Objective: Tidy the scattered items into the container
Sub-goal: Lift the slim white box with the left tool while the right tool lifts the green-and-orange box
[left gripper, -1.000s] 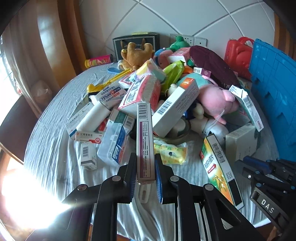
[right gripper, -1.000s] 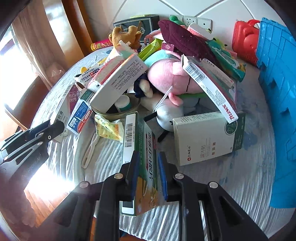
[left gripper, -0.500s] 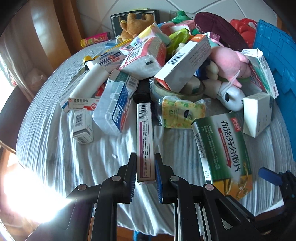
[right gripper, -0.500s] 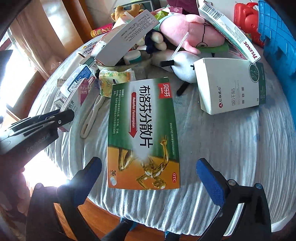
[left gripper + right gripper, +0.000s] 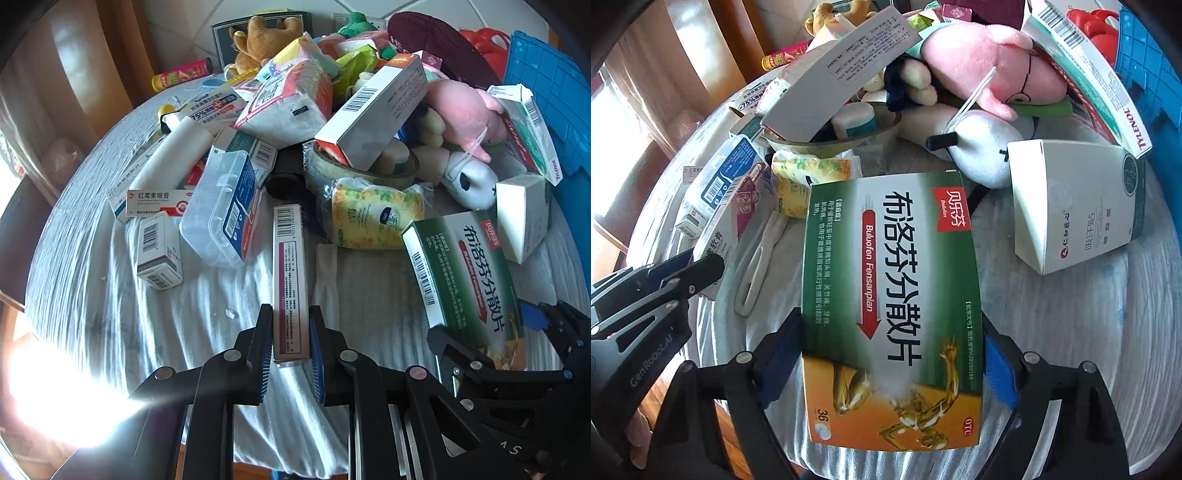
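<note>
A long narrow white-and-maroon box [image 5: 290,266] points away from me over the white cloth, and my left gripper [image 5: 290,339] is shut on its near end. A flat green-and-orange medicine box [image 5: 890,295] lies face up by the table's near edge. My right gripper [image 5: 890,321] spans its width with a blue pad against each long side. An olive bowl [image 5: 369,177] behind both holds a tilted white box and a small jar. From the left wrist view the right gripper [image 5: 482,325] shows at the lower right.
Plush toys [image 5: 979,62], cartons and packets are heaped at the back. A white carton [image 5: 1078,206] stands right of the green box. Near the left gripper lie a clear plastic case [image 5: 225,206] and a yellow tissue pack [image 5: 373,218]. A blue crate [image 5: 546,92] rises at the right.
The right gripper let go of the green box, which dropped flat, opened wide, then closed across its width. The left gripper lowered with the narrow box still in it.
</note>
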### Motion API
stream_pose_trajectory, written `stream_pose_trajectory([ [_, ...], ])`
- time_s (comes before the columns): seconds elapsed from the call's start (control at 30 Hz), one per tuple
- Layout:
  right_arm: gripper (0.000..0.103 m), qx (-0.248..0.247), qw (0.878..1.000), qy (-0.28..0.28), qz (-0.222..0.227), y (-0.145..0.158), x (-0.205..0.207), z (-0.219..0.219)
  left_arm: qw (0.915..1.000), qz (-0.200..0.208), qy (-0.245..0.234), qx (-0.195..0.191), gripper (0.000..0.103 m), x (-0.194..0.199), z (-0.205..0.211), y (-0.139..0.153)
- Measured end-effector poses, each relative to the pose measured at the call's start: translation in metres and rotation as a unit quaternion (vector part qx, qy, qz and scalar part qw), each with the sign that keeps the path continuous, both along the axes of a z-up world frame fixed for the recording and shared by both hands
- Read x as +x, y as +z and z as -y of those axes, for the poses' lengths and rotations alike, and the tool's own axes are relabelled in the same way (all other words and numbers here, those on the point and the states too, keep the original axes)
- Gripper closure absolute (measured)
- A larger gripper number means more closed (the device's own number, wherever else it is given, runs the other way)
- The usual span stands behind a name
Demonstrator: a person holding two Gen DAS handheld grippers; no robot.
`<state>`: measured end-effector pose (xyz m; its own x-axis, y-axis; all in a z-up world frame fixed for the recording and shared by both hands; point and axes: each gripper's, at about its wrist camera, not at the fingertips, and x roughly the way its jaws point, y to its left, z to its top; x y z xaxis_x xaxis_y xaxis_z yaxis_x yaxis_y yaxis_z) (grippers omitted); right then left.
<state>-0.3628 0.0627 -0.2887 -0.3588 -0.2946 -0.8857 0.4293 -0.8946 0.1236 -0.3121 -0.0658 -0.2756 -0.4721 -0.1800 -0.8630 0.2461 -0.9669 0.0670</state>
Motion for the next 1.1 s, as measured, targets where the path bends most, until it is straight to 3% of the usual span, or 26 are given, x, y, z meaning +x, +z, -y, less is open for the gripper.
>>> stream_pose_trajectory([
  [0.13,0.016,-0.011,1.0,0.001,-0.022,0.028,0.001,-0.005,0.9998,-0.02,-0.001,-0.001,0.085,0.0,-0.004,0.021],
  [0.3,0.016,-0.038,0.995,-0.009,-0.088,0.096,0.002,-0.019,0.9978,-0.064,-0.013,-0.009,0.085,-0.003,-0.016,0.066],
  [0.57,0.016,-0.054,0.969,-0.068,-0.232,0.229,0.01,-0.075,0.9843,-0.165,-0.06,-0.02,0.085,-0.016,-0.058,0.167],
  [0.9,0.016,-0.037,0.926,-0.171,-0.336,0.334,0.024,-0.219,0.9475,-0.278,-0.158,-0.002,0.085,-0.044,-0.194,0.268],
  [1.0,0.016,-0.011,0.915,-0.199,-0.351,0.353,0.023,-0.273,0.9437,-0.278,-0.179,0.007,0.085,-0.056,-0.247,0.281],
  [1.1,0.016,0.011,0.913,-0.219,-0.344,0.359,0.016,-0.326,0.9416,-0.273,-0.197,0.015,0.085,-0.069,-0.299,0.292],
])
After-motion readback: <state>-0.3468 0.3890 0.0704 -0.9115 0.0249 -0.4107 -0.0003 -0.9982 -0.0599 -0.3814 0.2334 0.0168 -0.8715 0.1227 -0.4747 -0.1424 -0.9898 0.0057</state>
